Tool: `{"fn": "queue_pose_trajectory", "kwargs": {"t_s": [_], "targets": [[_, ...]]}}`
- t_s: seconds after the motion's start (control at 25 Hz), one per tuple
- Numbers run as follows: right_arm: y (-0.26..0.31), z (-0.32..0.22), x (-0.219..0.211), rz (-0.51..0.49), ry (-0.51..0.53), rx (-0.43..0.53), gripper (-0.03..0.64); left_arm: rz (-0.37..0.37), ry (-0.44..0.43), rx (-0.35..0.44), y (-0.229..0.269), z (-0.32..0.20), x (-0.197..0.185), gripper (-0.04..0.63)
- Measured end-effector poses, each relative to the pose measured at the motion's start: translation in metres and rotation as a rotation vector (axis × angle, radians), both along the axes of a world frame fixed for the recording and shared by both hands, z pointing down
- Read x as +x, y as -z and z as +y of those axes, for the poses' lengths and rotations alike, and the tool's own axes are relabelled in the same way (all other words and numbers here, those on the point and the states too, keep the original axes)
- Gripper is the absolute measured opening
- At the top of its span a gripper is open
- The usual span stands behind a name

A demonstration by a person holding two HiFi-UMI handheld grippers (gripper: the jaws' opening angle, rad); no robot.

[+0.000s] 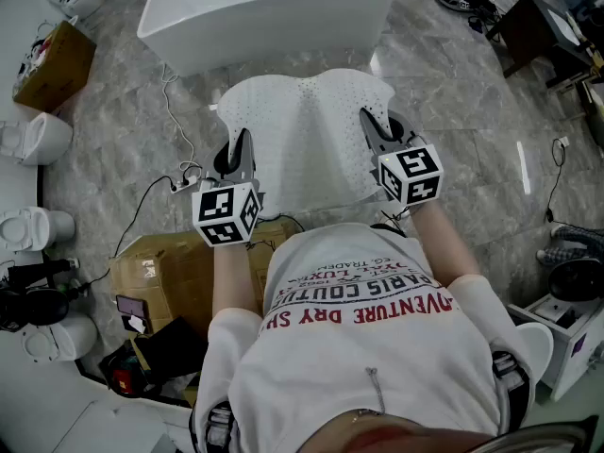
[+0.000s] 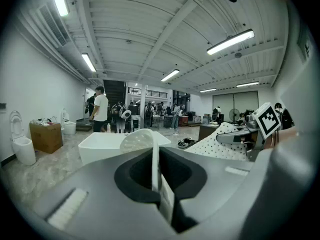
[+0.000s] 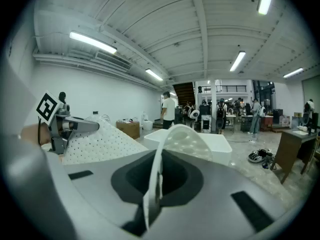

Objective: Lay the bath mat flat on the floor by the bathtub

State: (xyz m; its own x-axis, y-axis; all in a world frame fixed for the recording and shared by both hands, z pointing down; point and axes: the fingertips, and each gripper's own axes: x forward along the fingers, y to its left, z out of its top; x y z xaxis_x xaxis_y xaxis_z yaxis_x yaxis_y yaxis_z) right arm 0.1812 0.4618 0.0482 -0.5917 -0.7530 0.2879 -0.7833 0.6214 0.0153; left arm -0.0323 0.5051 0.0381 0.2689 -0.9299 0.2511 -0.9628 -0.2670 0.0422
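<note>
The left gripper and the right gripper are each being clamped tight on the near edge of the white dotted bath mat, which is being held spread above the floor, just before the bathtub.

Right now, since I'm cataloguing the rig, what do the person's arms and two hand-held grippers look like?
Both the left hand-held gripper and the right hand-held gripper have slim dark-grey jaws on grey bodies, each carrying a white cube with black square markers. The person wears a white short-sleeved T-shirt with red and dark lettering.
</note>
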Motion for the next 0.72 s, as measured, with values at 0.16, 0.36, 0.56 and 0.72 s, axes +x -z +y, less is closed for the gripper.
{"fn": "queue_pose_trajectory", "kwargs": {"t_s": [0.16, 0.36, 0.56, 0.72], "targets": [[-0.002, 0.0, -0.002, -0.002, 0.004, -0.006, 0.015, 0.008, -0.002, 0.002, 0.0, -0.001, -0.001, 0.018], [-0.006, -0.001, -0.005, -0.008, 0.014, -0.021, 0.015, 0.017, 0.003, 0.004, 0.001, -0.001, -0.003, 0.018], [-0.011, -0.004, -0.004, -0.045, -0.01, -0.066, 0.015, 0.051, 0.023, -0.001, -0.003, 0.001, -0.012, 0.018], [-0.021, -0.009, -0.004, -0.038, -0.006, -0.107, 0.015, 0.07, 0.042, -0.027, -0.014, -0.003, -0.016, 0.018]]}}
